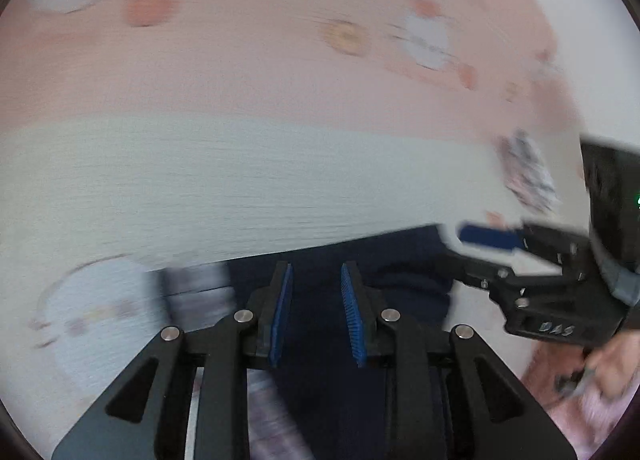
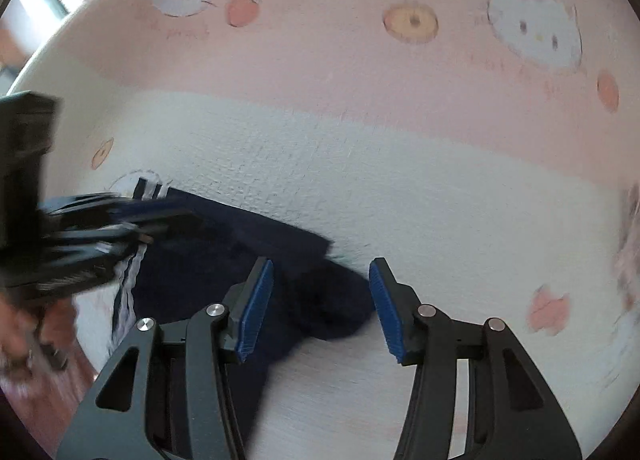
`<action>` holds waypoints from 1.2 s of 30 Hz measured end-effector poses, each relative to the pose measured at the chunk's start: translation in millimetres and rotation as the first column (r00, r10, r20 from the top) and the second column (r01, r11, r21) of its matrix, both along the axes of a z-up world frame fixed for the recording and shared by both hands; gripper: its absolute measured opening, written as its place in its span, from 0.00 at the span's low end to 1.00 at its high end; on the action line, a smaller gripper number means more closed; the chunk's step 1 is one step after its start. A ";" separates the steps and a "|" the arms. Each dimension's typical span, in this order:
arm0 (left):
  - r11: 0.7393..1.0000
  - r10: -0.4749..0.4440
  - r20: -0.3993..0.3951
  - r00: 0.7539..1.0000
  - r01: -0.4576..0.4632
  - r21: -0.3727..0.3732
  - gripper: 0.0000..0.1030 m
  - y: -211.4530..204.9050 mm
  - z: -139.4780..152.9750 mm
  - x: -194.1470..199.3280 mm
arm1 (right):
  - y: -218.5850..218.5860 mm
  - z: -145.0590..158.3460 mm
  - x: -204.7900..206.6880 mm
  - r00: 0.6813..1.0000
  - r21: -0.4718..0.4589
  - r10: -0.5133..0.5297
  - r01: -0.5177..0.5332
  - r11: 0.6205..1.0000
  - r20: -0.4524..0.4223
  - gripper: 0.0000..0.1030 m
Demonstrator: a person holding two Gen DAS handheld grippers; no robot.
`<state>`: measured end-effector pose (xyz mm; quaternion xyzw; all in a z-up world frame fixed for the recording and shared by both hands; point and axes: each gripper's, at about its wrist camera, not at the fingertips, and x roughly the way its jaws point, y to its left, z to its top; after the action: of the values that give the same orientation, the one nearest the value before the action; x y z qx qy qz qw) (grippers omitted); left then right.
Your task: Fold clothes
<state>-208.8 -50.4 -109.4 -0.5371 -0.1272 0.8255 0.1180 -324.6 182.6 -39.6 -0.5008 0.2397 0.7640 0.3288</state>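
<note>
A dark navy garment [image 2: 248, 256] with white side stripes [image 2: 128, 284] lies bunched on a pink and white cartoon-cat sheet [image 2: 360, 179]. My right gripper [image 2: 320, 308] is open just above the garment's right end, with nothing between its blue pads. My left gripper [image 1: 316, 312] is open over the navy cloth [image 1: 340, 260], its pads a small gap apart and holding nothing. The left gripper shows blurred in the right wrist view [image 2: 120, 219], over the striped edge. The right gripper shows in the left wrist view [image 1: 500, 244].
The printed sheet [image 1: 280, 99] covers the whole surface beyond the garment. A patterned piece of cloth [image 1: 528, 171] lies at the right. A pink-sleeved arm [image 1: 592, 400] is at the lower right, behind the right gripper.
</note>
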 end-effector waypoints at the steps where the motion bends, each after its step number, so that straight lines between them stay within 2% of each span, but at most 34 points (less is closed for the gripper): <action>1: 0.999 0.045 0.021 0.999 -0.044 -0.011 0.31 -13.3 -1.1 3.0 | -0.6 -5.1 -2.4 0.998 -0.003 -0.048 0.048 0.999 0.029 0.50; 4: 0.990 0.132 0.113 0.985 -0.136 0.033 0.36 -46.9 -15.1 9.7 | -4.8 -11.1 5.6 0.984 -0.030 -0.166 0.168 0.985 0.063 0.51; 6: 0.983 0.162 0.163 0.973 -0.174 0.062 0.38 -61.8 -23.9 10.4 | -4.6 -12.4 11.9 0.976 -0.098 -0.215 0.218 0.971 0.045 0.53; 7: 0.980 0.179 0.166 0.970 -0.190 0.053 0.39 -64.0 -25.1 9.0 | -4.5 -13.0 15.1 0.970 -0.133 -0.239 0.242 0.961 0.037 0.53; 10: 0.972 0.218 0.170 0.961 -0.229 0.049 0.41 -68.3 -27.3 7.2 | 2.8 -9.9 7.9 0.955 -0.132 -0.284 0.293 0.947 0.086 0.53; 13: 0.981 0.175 0.161 0.971 -0.186 0.055 0.47 -60.6 -28.0 6.1 | 9.6 -6.5 -8.2 0.967 -0.192 -0.250 0.253 0.948 0.044 0.53; 15: 0.987 0.134 0.162 0.978 -0.146 0.069 0.47 -52.7 -27.5 3.5 | 17.7 -6.4 -18.5 0.982 -0.187 -0.190 0.189 0.964 0.013 0.42; 16: 0.987 0.114 0.160 0.981 -0.131 0.097 0.31 -48.7 -27.2 1.6 | 22.4 -5.4 -23.7 0.986 -0.170 -0.167 0.166 0.971 0.006 0.29; 17: 0.987 0.091 0.157 0.983 -0.110 0.120 0.20 -44.1 -27.4 -0.5 | 26.8 -3.2 -26.4 0.990 -0.168 -0.141 0.139 0.976 -0.004 0.18; 18: 0.989 0.058 0.154 0.986 -0.077 0.122 0.09 -37.6 -28.5 -4.0 | 31.5 -0.2 -28.4 0.992 -0.176 -0.120 0.114 0.978 -0.026 0.14; 22: 0.996 0.001 0.081 0.997 -0.008 0.086 0.07 -14.9 -19.5 -20.8 | 46.0 16.0 -31.2 0.995 -0.162 -0.062 0.048 0.986 -0.084 0.09; 25: 0.998 -0.015 0.025 1.000 0.014 0.056 0.07 -7.3 -11.6 -31.3 | 65.9 46.7 -44.1 0.994 -0.097 -0.041 0.031 0.995 -0.097 0.09; 27: 1.000 -0.006 0.030 1.000 0.006 0.020 0.08 -10.0 -12.9 -36.0 | 105.1 30.5 -35.8 0.993 -0.072 -0.058 0.051 0.996 -0.103 0.14; 28: 1.000 -0.002 0.042 0.999 0.002 -0.002 0.11 -11.4 -15.4 -38.2 | 124.8 22.3 -31.6 0.992 -0.060 -0.067 0.061 0.996 -0.105 0.21; 29: 1.000 0.006 0.055 0.998 -0.005 -0.021 0.13 -13.4 -18.4 -40.4 | 128.2 21.3 -38.9 0.995 -0.078 -0.071 0.066 0.995 -0.070 0.35; 30: 0.999 0.024 0.073 0.997 -0.022 -0.031 0.21 -17.6 -22.7 -42.6 | 131.3 20.5 -46.4 0.997 -0.096 -0.075 0.071 0.993 -0.034 0.41; 31: 0.999 0.038 0.087 0.996 -0.035 -0.038 0.28 -20.3 -25.6 -42.3 | 134.5 19.6 -53.8 0.997 -0.114 -0.077 0.077 0.990 0.003 0.41; 32: 0.999 0.035 0.086 0.996 -0.032 -0.037 0.29 -18.1 -24.1 -33.9 | 134.1 12.3 -51.5 0.995 -0.091 -0.095 0.097 0.991 0.032 0.41; 33: 0.999 0.033 0.085 0.996 -0.030 -0.036 0.32 -15.9 -22.5 -25.5 | 131.2 16.9 -48.0 0.991 -0.042 -0.129 0.130 0.991 0.028 0.41; 34: 0.999 0.030 0.084 0.996 -0.027 -0.034 0.37 -13.7 -20.9 -17.1 | 122.5 30.5 -38.7 0.982 0.021 -0.188 0.189 0.982 -0.028 0.42; 35: 0.999 0.027 0.083 0.996 -0.025 -0.033 0.40 -11.5 -19.4 -8.7 | 115.9 37.6 -32.4 0.974 0.031 -0.215 0.218 0.976 -0.066 0.42; 36: 0.999 0.025 0.082 0.996 -0.022 -0.031 0.41 -9.3 -17.8 -0.3 | 104.1 43.2 -27.6 0.971 -0.001 -0.216 0.217 0.976 -0.100 0.42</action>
<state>-209.2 -59.7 -127.2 -0.5707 -0.1257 0.8059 0.0948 -352.2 286.7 3.6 -0.4312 0.3051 0.7488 0.4004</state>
